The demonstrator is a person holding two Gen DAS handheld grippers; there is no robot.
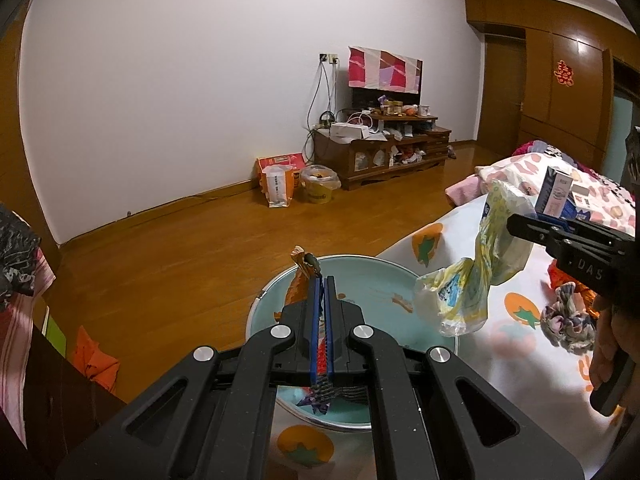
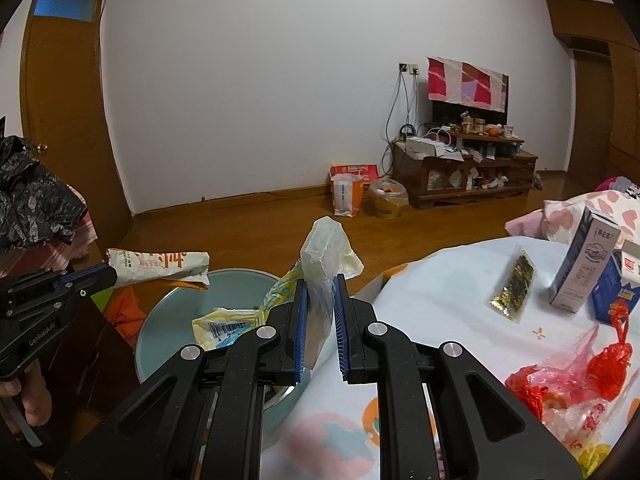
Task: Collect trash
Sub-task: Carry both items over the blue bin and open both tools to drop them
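Left tool (image 1: 322,280) clamps an orange-white wrapper (image 2: 158,266) above the basin (image 1: 360,268); right tool (image 2: 320,280) grips a crumpled plastic bag (image 2: 326,248) at the basin's 3 o'clock rim. Best practice, probably: centre both over the basin before releasing, bag's hanging tail inside the rim.

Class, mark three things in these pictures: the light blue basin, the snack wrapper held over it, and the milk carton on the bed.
Light blue basin (image 2: 160,320), right wrist view, bare inner wall.
Snack wrapper (image 2: 160,265), right wrist view, printed middle.
Milk carton (image 2: 586,260), right wrist view, front face.
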